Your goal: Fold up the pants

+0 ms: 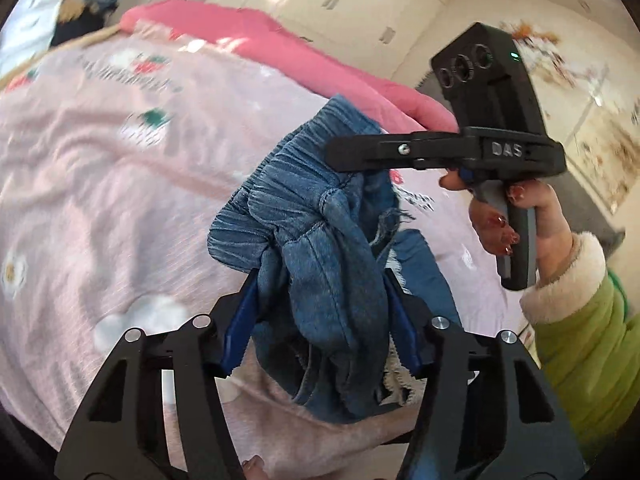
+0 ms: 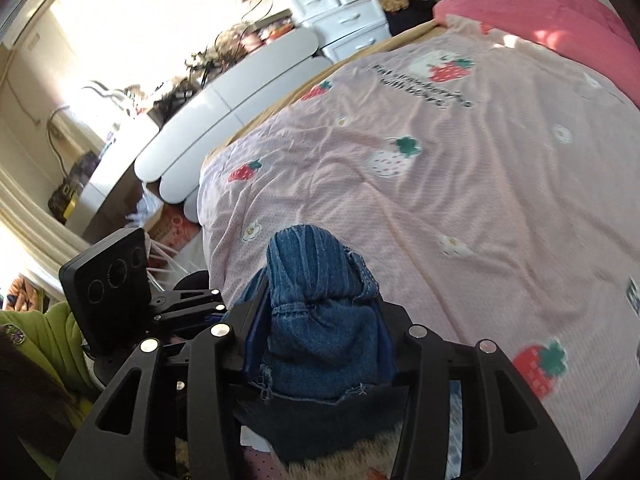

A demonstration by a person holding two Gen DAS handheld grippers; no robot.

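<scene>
Blue denim pants (image 1: 320,248) with an elastic waistband hang bunched above the pink bed. My left gripper (image 1: 320,300) is shut on a thick wad of the denim near the waistband. My right gripper (image 2: 320,320) is shut on another bunch of the same pants (image 2: 316,308). In the left wrist view the right gripper (image 1: 340,156) reaches in from the right, its fingers clamped on the waistband edge. In the right wrist view the left gripper's body (image 2: 120,292) sits close at the lower left. The rest of the pants hangs below, mostly hidden.
The bed is covered by a pale pink strawberry-print sheet (image 2: 440,184) with a bright pink blanket (image 2: 560,20) at its far side. A white headboard (image 2: 224,112), white drawers (image 2: 344,16) and a cluttered desk stand beyond. The person wears a green sleeve (image 1: 588,344).
</scene>
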